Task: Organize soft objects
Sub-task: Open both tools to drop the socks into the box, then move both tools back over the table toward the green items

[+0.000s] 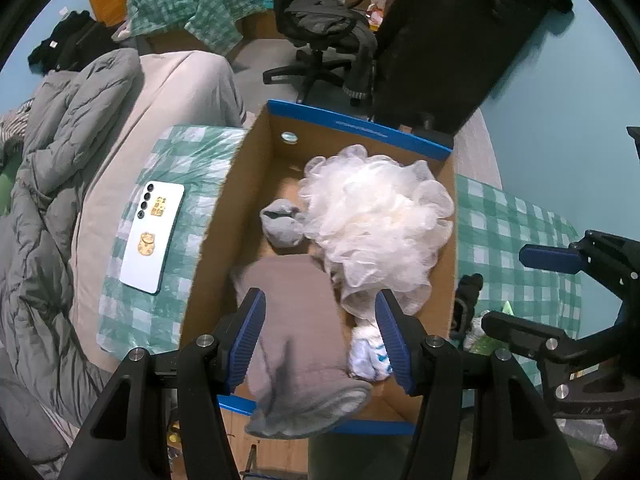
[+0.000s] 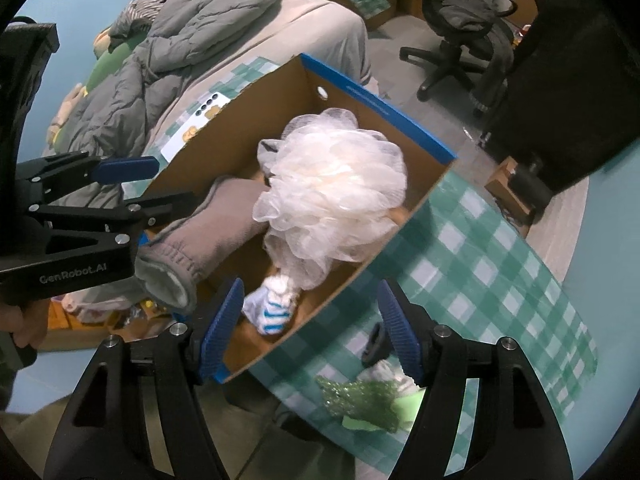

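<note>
Both my left gripper (image 1: 320,336) and right gripper (image 2: 312,328) hang jaws apart, gripping nothing, over the cardboard box (image 2: 224,132); left gripper's body reads "GenRobot.AI".

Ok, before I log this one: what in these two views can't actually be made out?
- Cardboard box floor: both views, mostly covered by the white mesh puff and grey fleece garment.
- White and blue item: both views, partly under the puff, blurred; kind unclear.
- Dark object on the checked cloth: right wrist view, behind the right gripper; left wrist view, behind the box wall.
- Green item: right wrist view, blurred.
</note>
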A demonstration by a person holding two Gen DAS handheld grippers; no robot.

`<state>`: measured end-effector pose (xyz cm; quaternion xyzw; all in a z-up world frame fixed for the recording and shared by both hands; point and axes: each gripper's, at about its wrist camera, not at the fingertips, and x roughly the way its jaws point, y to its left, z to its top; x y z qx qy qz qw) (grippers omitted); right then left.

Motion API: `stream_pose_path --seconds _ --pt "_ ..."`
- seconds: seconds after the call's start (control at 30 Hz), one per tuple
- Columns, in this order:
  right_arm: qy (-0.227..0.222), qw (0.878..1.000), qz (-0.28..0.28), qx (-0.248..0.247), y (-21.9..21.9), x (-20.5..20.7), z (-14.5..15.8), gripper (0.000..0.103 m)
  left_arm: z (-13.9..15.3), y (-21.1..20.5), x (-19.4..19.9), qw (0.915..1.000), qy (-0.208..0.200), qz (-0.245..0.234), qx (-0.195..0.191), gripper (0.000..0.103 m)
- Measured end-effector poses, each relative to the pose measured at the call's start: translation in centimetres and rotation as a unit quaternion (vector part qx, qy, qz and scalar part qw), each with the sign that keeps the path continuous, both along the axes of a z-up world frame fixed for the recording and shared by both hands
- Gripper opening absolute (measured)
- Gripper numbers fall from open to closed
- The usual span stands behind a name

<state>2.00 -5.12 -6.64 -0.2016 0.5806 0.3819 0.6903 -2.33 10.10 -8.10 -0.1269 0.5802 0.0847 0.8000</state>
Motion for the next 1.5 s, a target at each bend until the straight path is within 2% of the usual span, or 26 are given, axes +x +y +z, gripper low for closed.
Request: stream_pose_path --seconds 0.47,0.9,1.2,1.27,1.5 --pt "-0.002 0.999 -0.048 -0.006 -6.4 0.9 0.0 0.074 0.5 -5.7 1.4 0.9985 0.001 -0.054 -0.007 0.058" --pt "0.004 0.994 -0.102 -0.027 -12.9 1.8 -1.1 0.074 0.0 -11.5 3.5 0.9923 0.008 -0.122 -0.02 0.058" --pt "0.022 0.988 -0.149 -0.043 -18.1 2.5 -3.3 0.076 -1.2 -16.2 4.2 0.984 0.027 -0.175 -0.016 0.058" --pt "0.031 0.986 -0.161 -0.043 -19.1 2.6 -3.9 0.076 -1.6 -17.0 4.0 0.9821 0.032 -0.185 -0.02 0.061" --pt "0.061 0.979 -0.193 -0.038 -22.1 2.6 -6.6 0.076 -4.1 -19.4 3.2 0.9773 0.062 -0.2 -0.031 0.064"
